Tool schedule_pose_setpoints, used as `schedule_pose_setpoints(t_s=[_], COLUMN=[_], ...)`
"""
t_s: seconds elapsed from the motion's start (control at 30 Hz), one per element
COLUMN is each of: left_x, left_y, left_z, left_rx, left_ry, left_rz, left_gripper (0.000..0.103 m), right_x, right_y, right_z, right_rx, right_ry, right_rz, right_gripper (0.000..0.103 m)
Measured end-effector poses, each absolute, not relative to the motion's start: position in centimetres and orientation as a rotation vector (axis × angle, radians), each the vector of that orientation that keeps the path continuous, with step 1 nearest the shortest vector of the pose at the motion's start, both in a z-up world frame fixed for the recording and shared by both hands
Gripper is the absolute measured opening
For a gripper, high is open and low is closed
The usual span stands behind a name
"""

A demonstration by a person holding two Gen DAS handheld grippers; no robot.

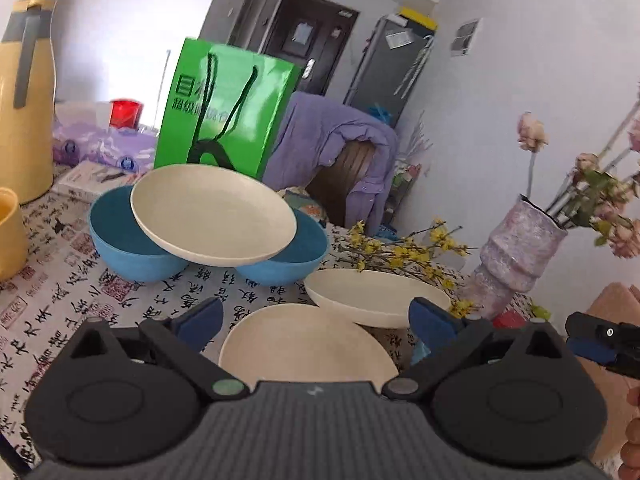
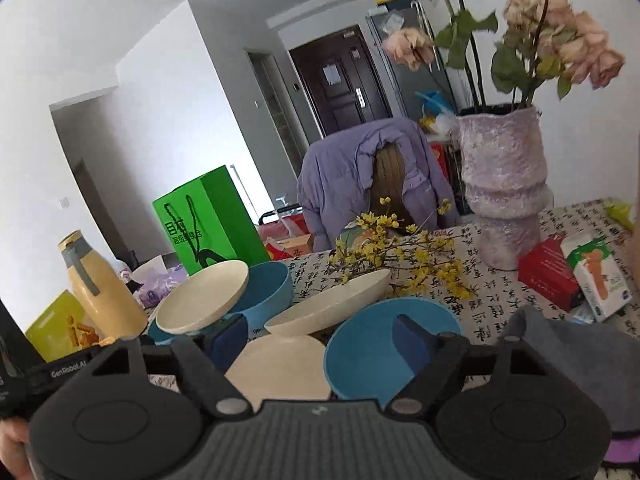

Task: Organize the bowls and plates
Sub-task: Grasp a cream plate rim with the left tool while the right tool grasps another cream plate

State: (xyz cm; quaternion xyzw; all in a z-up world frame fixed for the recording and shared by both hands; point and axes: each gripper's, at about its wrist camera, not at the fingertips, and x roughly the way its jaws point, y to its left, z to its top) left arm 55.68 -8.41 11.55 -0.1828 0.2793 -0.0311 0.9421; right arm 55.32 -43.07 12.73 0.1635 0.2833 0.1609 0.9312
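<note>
In the left wrist view a cream plate (image 1: 212, 216) rests tilted across two blue bowls, one on the left (image 1: 120, 240) and one on the right (image 1: 296, 256). A second cream plate (image 1: 372, 296) lies further right and a third (image 1: 308, 348) lies between the fingers of my open, empty left gripper (image 1: 316, 320). In the right wrist view my right gripper (image 2: 320, 340) is open and empty above a cream plate (image 2: 280, 368) and a blue bowl (image 2: 372, 352). Another cream plate (image 2: 332, 304) and the tilted plate (image 2: 200, 300) lie beyond.
A table with a calligraphy-print cloth (image 1: 80, 288) holds a green paper bag (image 1: 228, 108), a yellow thermos (image 1: 24, 100), a lilac vase with flowers (image 2: 504, 184), yellow blossom twigs (image 2: 400, 256) and a red box (image 2: 548, 272). A chair with a purple jacket (image 2: 360, 176) stands behind.
</note>
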Motion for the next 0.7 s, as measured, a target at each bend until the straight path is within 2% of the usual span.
schedule_pose_setpoints(t_s=[0.13, 0.23, 0.33, 0.5, 0.6, 0.67, 0.7], left_x=[62.1, 65.5, 67.8, 70.0, 70.6, 70.9, 71.0], left_y=[-8.9, -9.4, -10.1, -10.8, -11.6, -12.1, -12.3], left_z=[10.4, 9.1, 7.9, 5.8, 5.0, 4.6, 4.5], left_rx=[-0.425, -0.451, -0.469, -0.511, -0.509, -0.509, -0.509], left_ry=[0.667, 0.708, 0.747, 0.803, 0.831, 0.840, 0.840], left_rz=[-0.058, -0.055, -0.062, -0.007, -0.006, -0.016, -0.013], left_gripper=[0.101, 0.100, 0.095, 0.088, 0.079, 0.076, 0.073], right_x=[63.9, 69.2, 73.1, 77.3, 78.6, 79.1, 79.3], right_y=[-43.2, -42.7, -42.3, -41.0, -39.9, -39.4, -39.2], right_z=[11.7, 10.1, 8.3, 5.8, 4.8, 4.1, 3.7], right_rx=[0.336, 0.335, 0.340, 0.326, 0.253, 0.231, 0.229], right_ry=[0.695, 0.772, 0.816, 0.882, 0.894, 0.911, 0.925], right_rz=[0.322, 0.312, 0.259, 0.217, 0.158, 0.156, 0.157], right_gripper=[0.079, 0.075, 0.064, 0.060, 0.053, 0.041, 0.039])
